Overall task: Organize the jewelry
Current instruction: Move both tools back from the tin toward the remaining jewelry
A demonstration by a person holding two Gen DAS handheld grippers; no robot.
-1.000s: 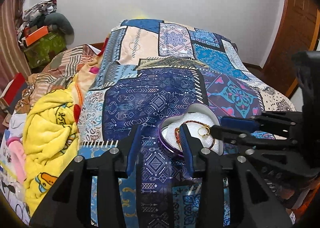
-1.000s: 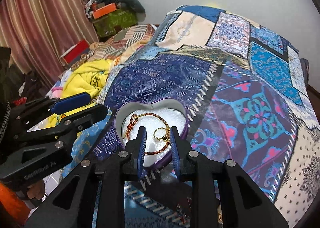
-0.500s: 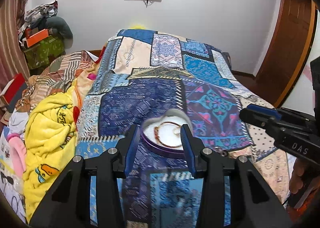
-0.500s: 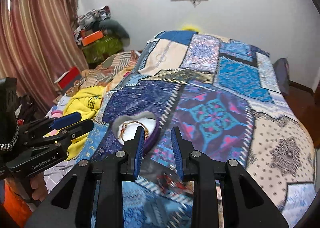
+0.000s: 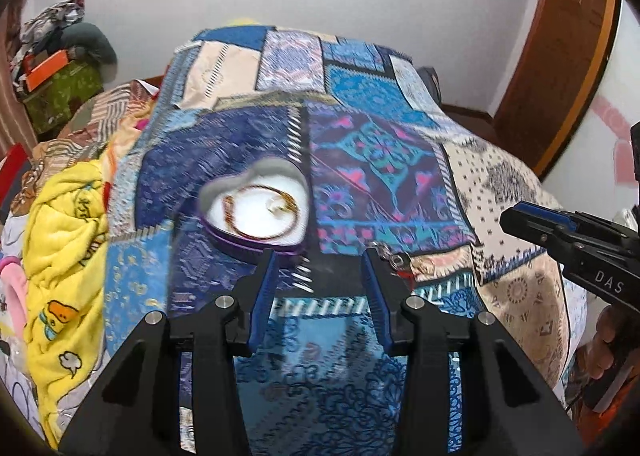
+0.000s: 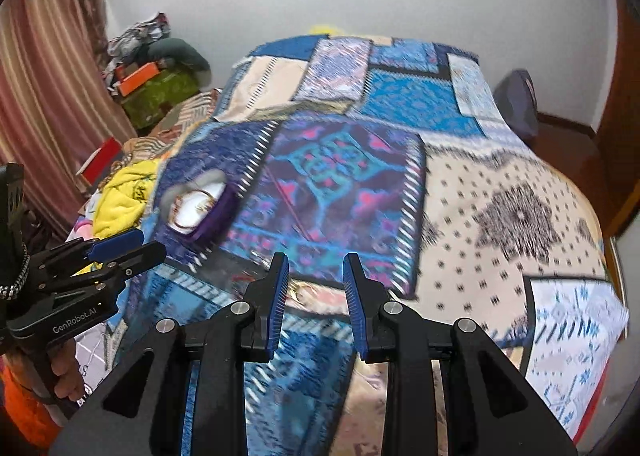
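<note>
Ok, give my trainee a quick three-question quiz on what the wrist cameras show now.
1. True or false: the left hand-held gripper is shut on a ring.
2. What shape is the purple-rimmed box on the patchwork bedspread?
3. In the box lie: A) only a watch, B) a thin bracelet and a small ring, C) nothing.

Key
1. False. Both it and the right hand-held gripper are open and hold nothing.
2. Heart.
3. B.
</note>
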